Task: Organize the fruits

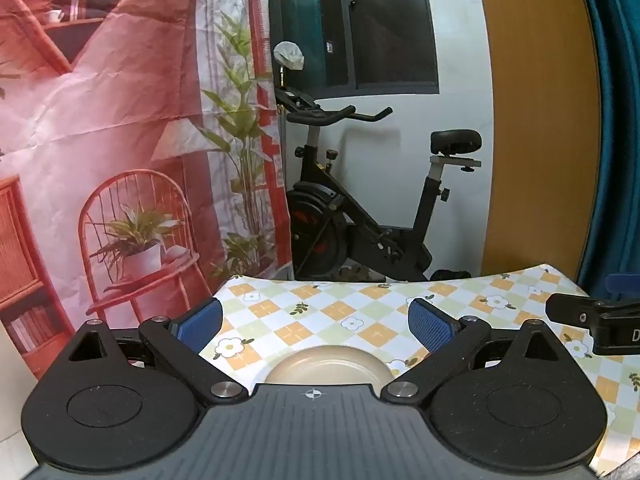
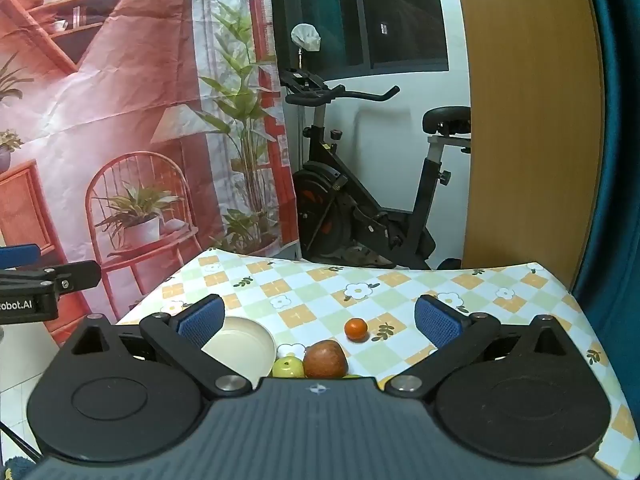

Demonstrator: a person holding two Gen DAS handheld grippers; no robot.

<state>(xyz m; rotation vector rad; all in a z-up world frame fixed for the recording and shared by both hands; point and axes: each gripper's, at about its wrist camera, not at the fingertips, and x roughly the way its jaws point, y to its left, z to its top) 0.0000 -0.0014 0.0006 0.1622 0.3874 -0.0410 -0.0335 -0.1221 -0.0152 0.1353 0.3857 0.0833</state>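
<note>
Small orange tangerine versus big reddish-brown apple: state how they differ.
The small orange tangerine is smaller and bright orange; the big reddish-brown apple is bigger and dull red-brown. The tangerine sits alone; the apple is right beside a yellow-green apple. Both rest on the checked tablecloth.

Between the right fingers (image 2: pixel 438 326) the way ahead is bare tabletop (image 2: pixel 500 312) past a small orange (image 2: pixel 356 329). Close under them sit a red apple (image 2: pixel 325 359) touching a green apple (image 2: pixel 288 367), and a plate (image 2: pixel 240 344) lies just beside the left-side finger. Between the left fingers (image 1: pixel 200 322) only the plate's (image 1: pixel 328 366) rim rises near the base; beyond it the cloth runs clear to the far edge. The other gripper (image 1: pixel 600 318) juts in at the right.
</note>
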